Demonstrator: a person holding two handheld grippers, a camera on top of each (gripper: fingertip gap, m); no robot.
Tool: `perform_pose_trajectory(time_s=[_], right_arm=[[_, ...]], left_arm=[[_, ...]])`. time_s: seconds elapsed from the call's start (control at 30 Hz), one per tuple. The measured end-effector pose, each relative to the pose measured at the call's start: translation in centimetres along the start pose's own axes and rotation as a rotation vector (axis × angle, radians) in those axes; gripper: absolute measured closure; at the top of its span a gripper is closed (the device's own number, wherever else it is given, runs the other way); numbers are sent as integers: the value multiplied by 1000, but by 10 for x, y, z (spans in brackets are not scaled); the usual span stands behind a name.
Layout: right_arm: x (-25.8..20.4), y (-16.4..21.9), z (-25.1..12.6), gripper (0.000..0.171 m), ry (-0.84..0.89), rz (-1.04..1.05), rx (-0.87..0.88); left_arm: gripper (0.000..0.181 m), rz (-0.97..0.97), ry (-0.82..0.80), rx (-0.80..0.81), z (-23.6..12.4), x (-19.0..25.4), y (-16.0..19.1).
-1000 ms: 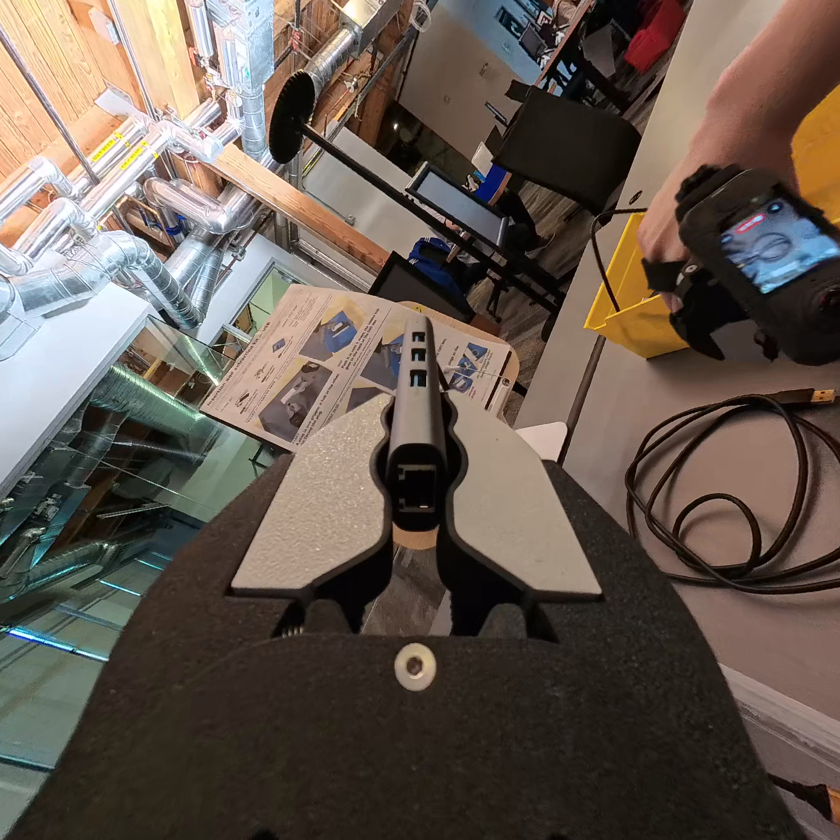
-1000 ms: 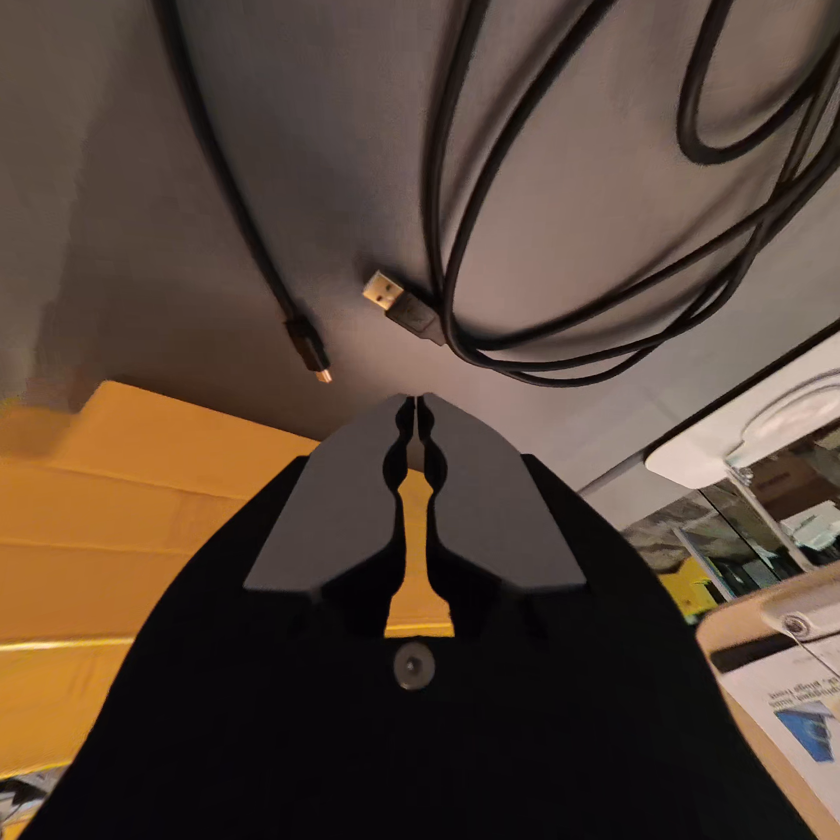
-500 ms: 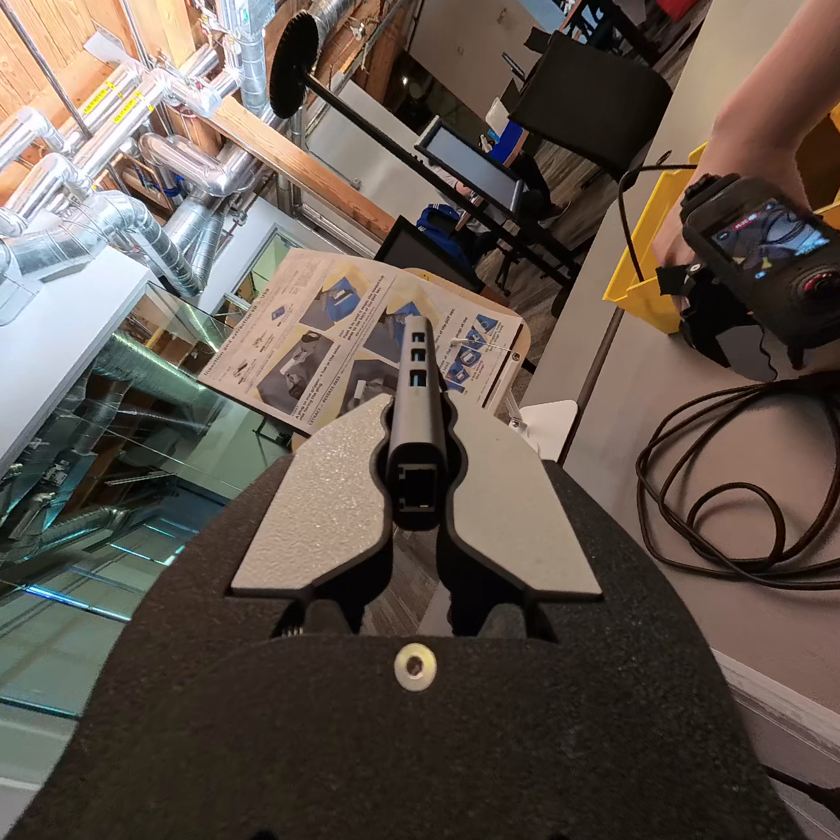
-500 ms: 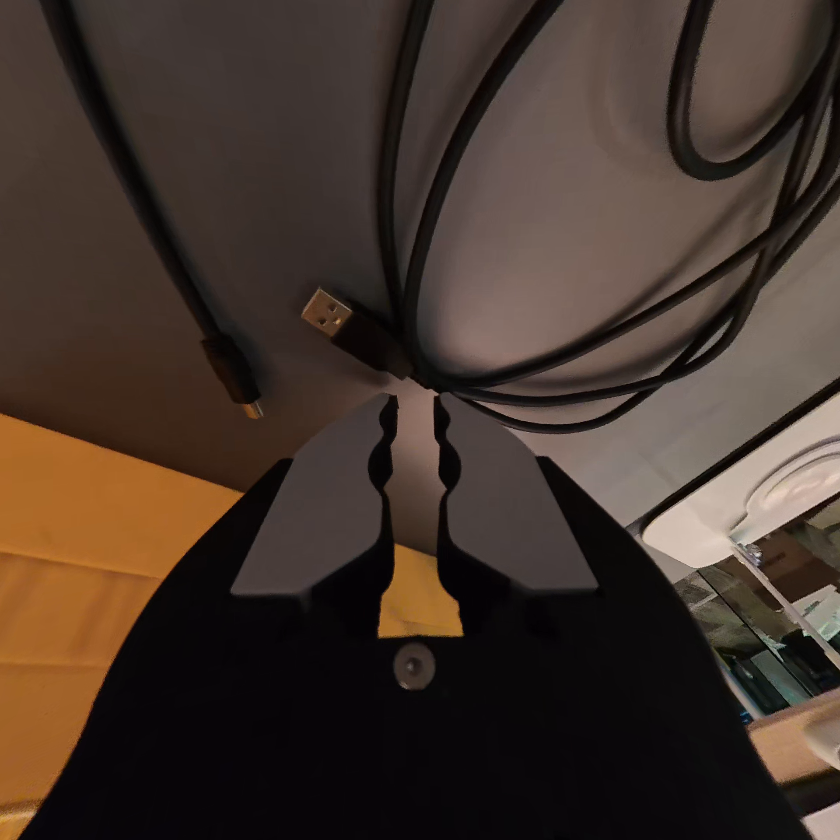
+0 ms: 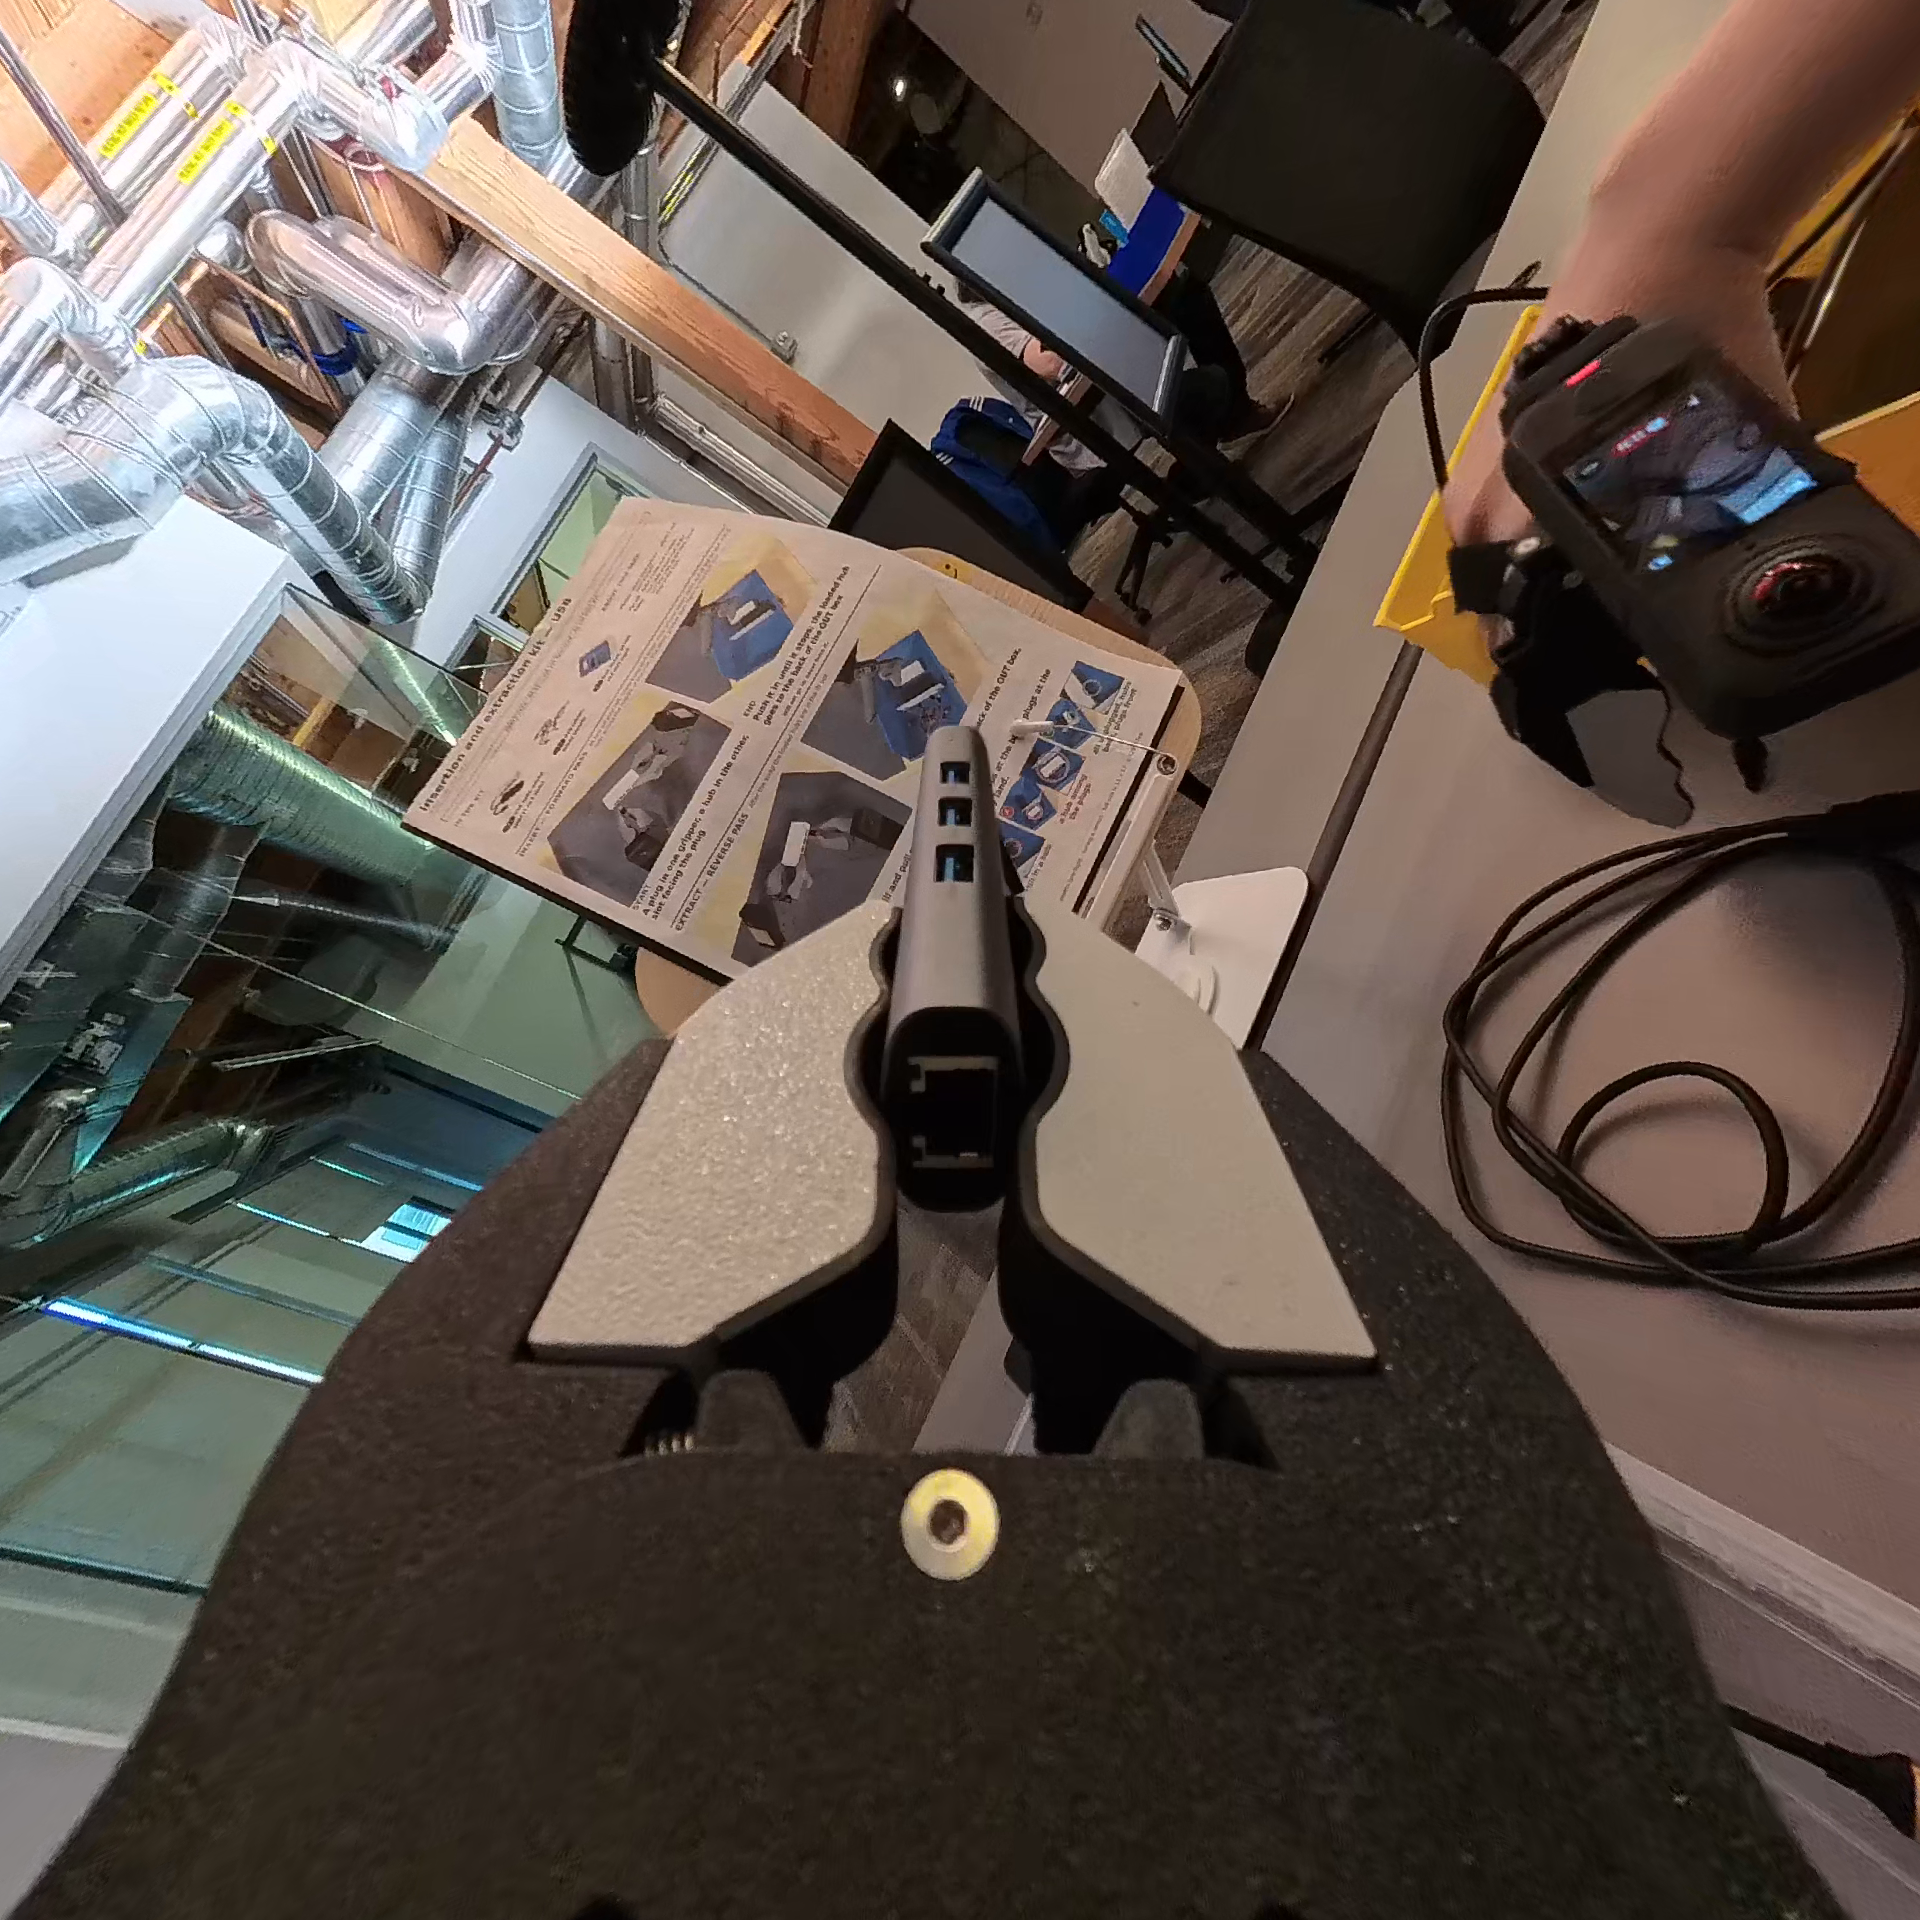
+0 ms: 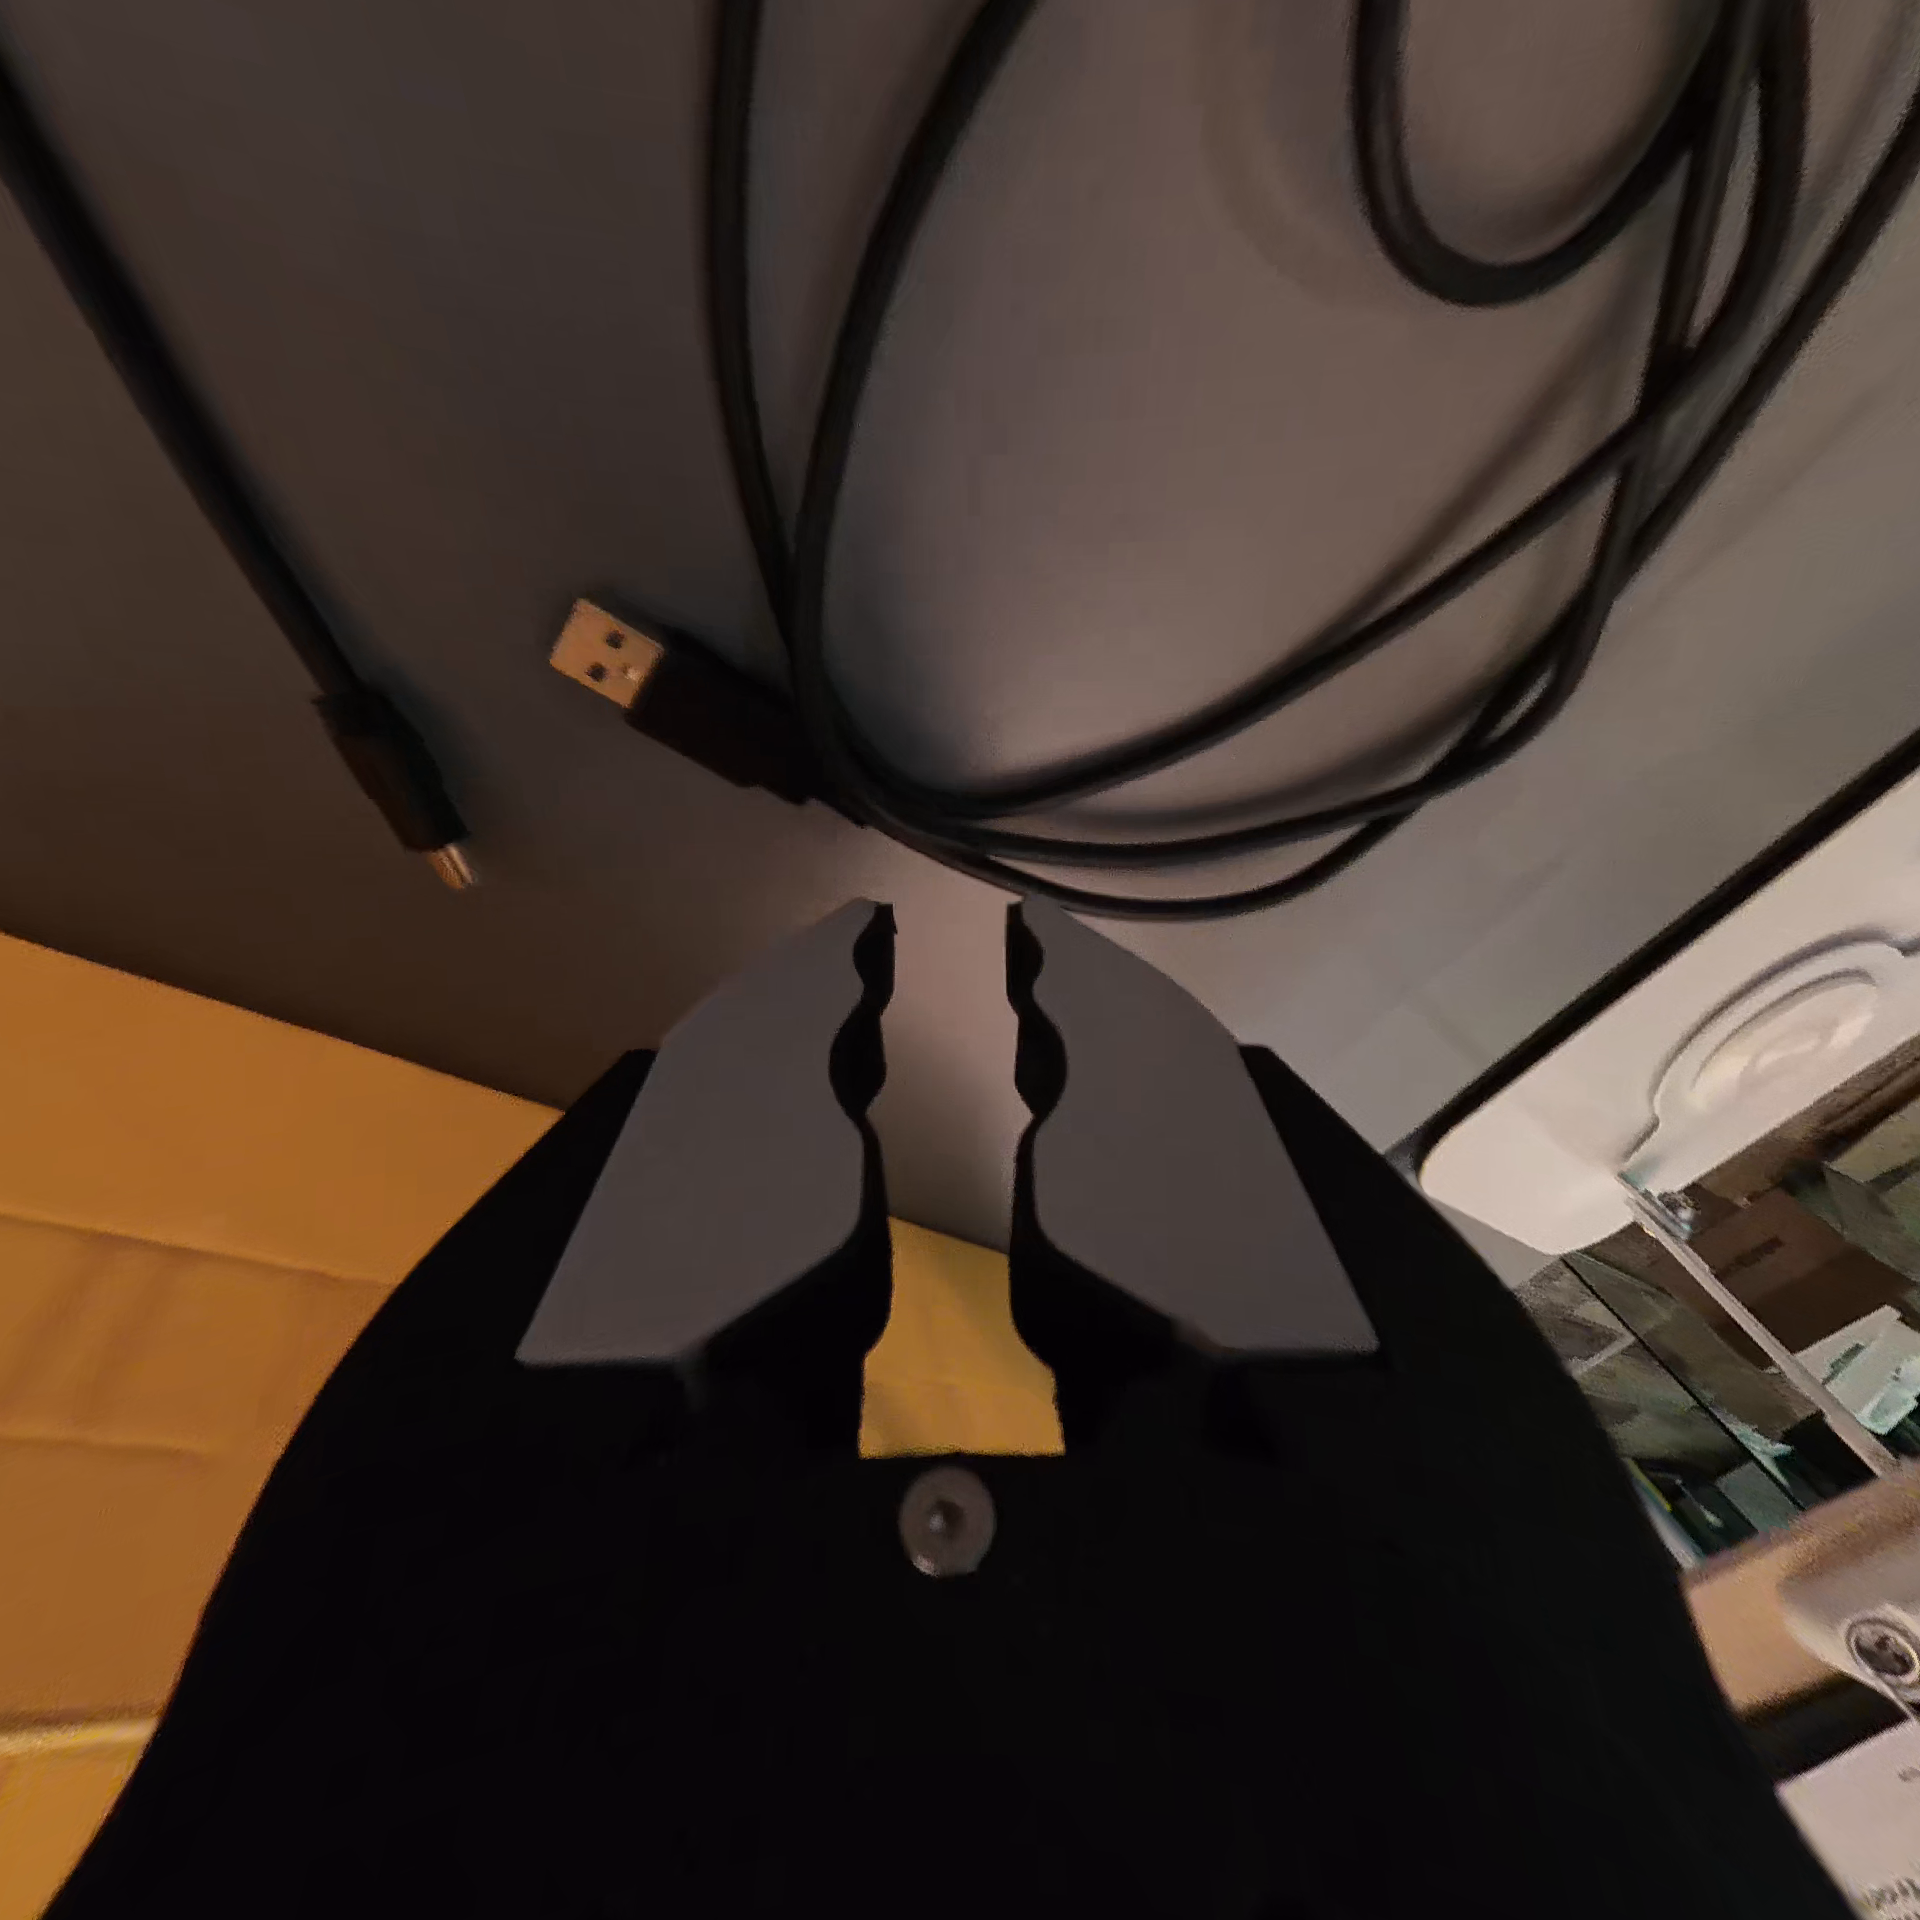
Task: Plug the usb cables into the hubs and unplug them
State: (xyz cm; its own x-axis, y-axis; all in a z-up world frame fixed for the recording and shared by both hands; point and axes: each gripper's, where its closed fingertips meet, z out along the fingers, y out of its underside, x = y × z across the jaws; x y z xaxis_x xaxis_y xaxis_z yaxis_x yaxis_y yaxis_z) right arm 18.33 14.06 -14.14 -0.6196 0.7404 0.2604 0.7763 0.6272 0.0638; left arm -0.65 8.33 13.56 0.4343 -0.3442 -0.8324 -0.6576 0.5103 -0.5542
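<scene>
Your left gripper clamps the dark hub above the grey surface under ceiling ducts, while your right gripper, narrowly parted, hovers near the coiled usb cable.

Matt dark metal hub, grainy grey fingers, braided black cable, smooth grey table

Greys, blacks and one loud yellow

Dark grey hub with blue ports, pale grey speckled fingers, black coiled cable with a gold-toned plug, grey counter, yellow bin.
</scene>
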Motion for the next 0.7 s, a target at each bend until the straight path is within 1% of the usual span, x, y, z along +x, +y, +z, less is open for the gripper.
perform_pose_trajectory(time_s=[0.1, 0.2, 0.43, 0.57, 0.63, 0.7], right_arm=[[5, -1, -2, 149, -5, 25, 41], [-2, 3, 9, 146, -48, -26, -16], [3, -11, 11, 146, -30, -60, 41], [0, -10, 15, 145, -73, -34, 44], [0, -9, 15, 145, -121, 31, 49], [0, -7, 16, 145, -134, 56, 37]], left_arm=[[165, 6, -1, -11, 0, 0, 2], [164, 6, -1, -18, 1, 0, 3], [164, 2, 1, -37, 3, 1, 8], [165, 4, 8, -49, 7, 3, 12], [164, 8, 11, -57, 8, 4, 13], [164, 15, 14, -62, 9, 6, 13]])
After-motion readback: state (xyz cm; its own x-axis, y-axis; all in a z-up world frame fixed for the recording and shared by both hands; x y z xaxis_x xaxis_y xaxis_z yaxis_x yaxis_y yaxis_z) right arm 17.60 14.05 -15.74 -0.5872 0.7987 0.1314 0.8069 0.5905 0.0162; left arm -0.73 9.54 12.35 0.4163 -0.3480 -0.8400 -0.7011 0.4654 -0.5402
